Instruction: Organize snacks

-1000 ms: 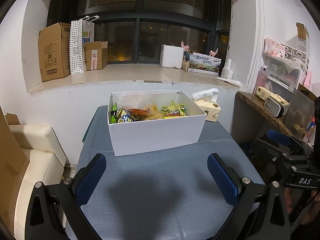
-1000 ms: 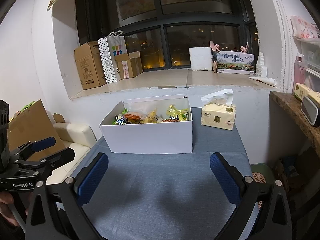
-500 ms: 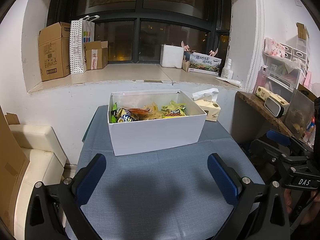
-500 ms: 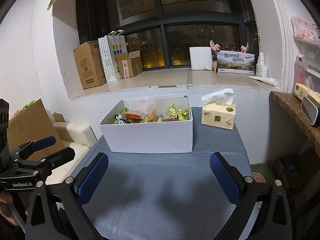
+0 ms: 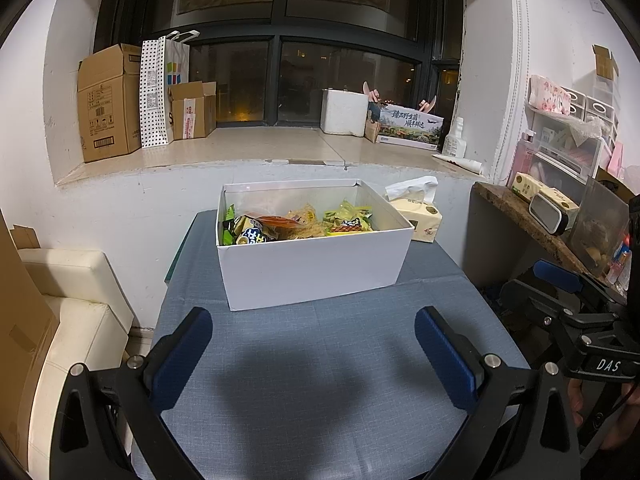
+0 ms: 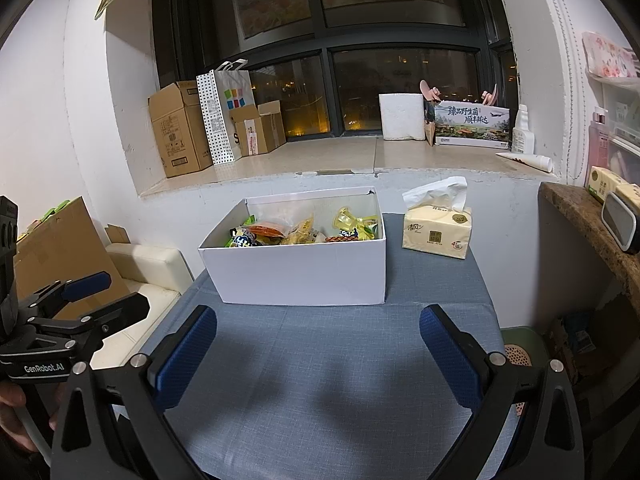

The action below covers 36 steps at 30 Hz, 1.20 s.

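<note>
A white open box point(image 5: 312, 268) stands at the far end of a table with a blue cloth point(image 5: 320, 380); it also shows in the right wrist view point(image 6: 300, 276). Several snack packets point(image 5: 296, 226) lie inside it, green, yellow and orange point(image 6: 304, 230). My left gripper point(image 5: 314, 332) is open and empty, held over the cloth in front of the box. My right gripper point(image 6: 318, 332) is open and empty too, at about the same distance from the box. Each gripper shows at the edge of the other's view.
A tissue pack point(image 6: 438, 226) stands right of the box on the table. A cream sofa point(image 5: 68, 320) is to the left. A windowsill behind holds cardboard boxes point(image 5: 106, 102) and a paper bag. A wooden shelf point(image 5: 536, 228) with clutter is to the right.
</note>
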Tool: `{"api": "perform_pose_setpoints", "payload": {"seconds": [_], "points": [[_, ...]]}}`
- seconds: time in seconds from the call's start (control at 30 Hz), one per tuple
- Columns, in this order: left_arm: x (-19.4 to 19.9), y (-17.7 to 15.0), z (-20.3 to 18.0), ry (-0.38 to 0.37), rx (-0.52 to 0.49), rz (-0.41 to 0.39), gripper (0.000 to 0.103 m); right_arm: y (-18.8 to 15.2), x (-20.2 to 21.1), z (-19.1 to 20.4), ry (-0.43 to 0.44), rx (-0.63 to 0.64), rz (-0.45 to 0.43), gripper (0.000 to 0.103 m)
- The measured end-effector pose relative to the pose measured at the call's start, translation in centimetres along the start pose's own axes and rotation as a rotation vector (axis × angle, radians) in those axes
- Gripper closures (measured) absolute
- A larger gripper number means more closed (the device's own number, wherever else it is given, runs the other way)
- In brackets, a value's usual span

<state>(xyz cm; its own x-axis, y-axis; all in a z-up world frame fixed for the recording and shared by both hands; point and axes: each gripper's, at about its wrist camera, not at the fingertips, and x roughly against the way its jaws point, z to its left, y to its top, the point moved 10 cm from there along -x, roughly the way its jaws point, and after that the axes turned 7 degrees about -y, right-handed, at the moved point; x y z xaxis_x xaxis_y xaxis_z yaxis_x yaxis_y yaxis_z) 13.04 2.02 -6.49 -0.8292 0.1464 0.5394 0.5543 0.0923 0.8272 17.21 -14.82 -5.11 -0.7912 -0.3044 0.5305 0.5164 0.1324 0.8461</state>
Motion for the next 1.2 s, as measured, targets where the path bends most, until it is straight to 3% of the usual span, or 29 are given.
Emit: {"api": "perform_pose_setpoints", "payload": {"seconds": [1.2], "points": [[0.02,-0.29,0.14,-0.005,-0.004,0.003,0.000,-0.45,0.05,0.17,0.001,0.007,0.005,0.000]]}}
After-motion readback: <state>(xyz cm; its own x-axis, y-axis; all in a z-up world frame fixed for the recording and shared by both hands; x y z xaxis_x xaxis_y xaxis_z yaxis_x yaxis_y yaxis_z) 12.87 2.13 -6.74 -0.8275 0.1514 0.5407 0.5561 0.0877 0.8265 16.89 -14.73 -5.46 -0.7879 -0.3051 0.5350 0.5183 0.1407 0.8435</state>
